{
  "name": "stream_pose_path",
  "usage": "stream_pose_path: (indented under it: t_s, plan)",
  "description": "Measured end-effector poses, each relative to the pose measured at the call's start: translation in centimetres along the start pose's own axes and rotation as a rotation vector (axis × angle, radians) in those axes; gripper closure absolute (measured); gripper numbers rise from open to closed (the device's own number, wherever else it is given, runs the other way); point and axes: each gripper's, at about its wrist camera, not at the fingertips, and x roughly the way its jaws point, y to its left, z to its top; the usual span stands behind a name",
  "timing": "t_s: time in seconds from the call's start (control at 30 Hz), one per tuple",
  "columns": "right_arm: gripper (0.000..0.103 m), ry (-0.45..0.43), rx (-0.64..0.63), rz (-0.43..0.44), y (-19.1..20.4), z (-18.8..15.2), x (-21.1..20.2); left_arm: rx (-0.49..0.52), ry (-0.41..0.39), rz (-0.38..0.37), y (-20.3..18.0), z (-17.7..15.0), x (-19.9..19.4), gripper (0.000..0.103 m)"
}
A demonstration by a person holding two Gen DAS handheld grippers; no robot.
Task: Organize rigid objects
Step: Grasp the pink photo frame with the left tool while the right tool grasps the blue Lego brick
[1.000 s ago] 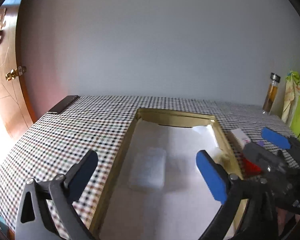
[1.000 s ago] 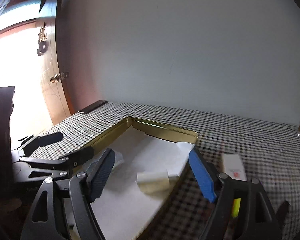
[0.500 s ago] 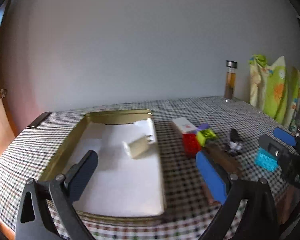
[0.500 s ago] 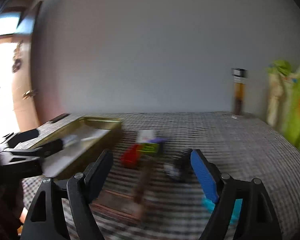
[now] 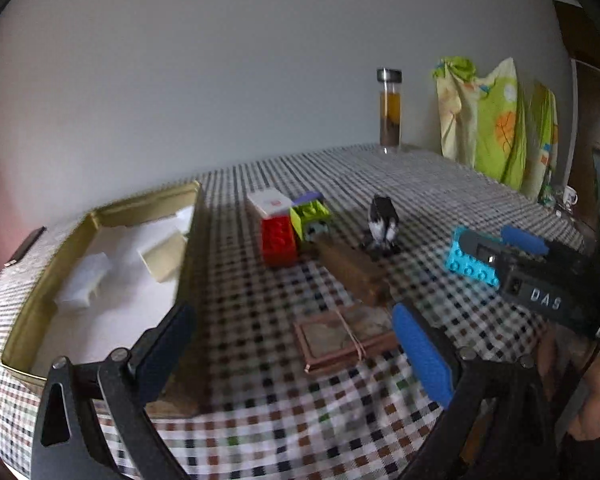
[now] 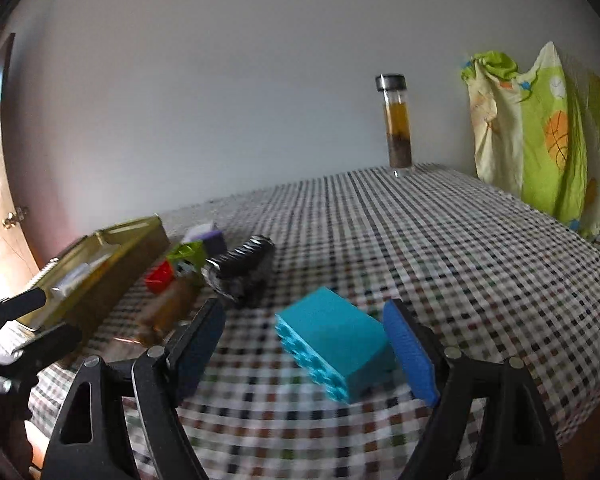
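1. Here the right gripper (image 6: 304, 344) stood wide open, its jaws straddling the turquoise studded plastic building brick (image 6: 334, 344); the blue pad on its right finger (image 6: 410, 354) sat just beside the brick's end, though contact could not be confirmed, and the left pad was well clear. That framing suggested a grasp being lined up.
2. The brick lay on its side on the checked tablecloth (image 6: 440, 248), studs facing the camera, apart from the other pieces.
3. The left gripper (image 5: 296, 354) was also spread wide and empty, hovering over the flat brown bound book-like block (image 5: 340, 340), probably waiting its turn.
4. Further back a cluster waited: a red plastic brick (image 5: 278, 238), a lime-green brick (image 5: 310, 214), a white card-like box (image 5: 270, 202) on top, a long brown wooden block (image 5: 352, 272) and a black-and-white ridged clip-like object (image 5: 382, 222).
5. The shallow gold metal tray (image 5: 40, 300) at the left, lined in white, already held two pale rectangular blocks (image 5: 162, 254), so it likely served as the collecting place.
6. A lidded glass bottle of amber liquid (image 6: 398, 120) stood near the wall, out of the work.
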Motion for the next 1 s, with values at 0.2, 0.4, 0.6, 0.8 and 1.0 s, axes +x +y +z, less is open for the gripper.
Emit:
stream_pose_path:
  t_s: [0.2, 0.4, 0.6, 0.8, 1.0]
  plan:
    - [0.02, 0.019, 0.008, -0.019, -1.2, -0.1, 0.5, -0.046, 0.055, -0.037, 0.0, -0.3, 1.5, 0.003]
    - [0.02, 0.063, -0.007, -0.004, -1.3, -0.4, 1.3, -0.026, 0.086, -0.043, -1.5, -0.5, 2.3, 0.001]
    - [0.02, 0.098, -0.008, 0.013, -1.3, -0.3, 1.9, 0.036, 0.15, -0.038, -3.1, -1.0, 3.6, 0.001]
    - [0.024, 0.119, -0.042, -0.027, -0.8, -0.3, 2.4, 0.005, 0.203, 0.002, -3.0, -0.6, 4.4, 0.003]
    - [0.033, 0.124, -0.087, -0.04, -0.2, -0.3, 2.6, -0.075, 0.26, -0.025, -1.1, 0.6, 5.8, 0.026]
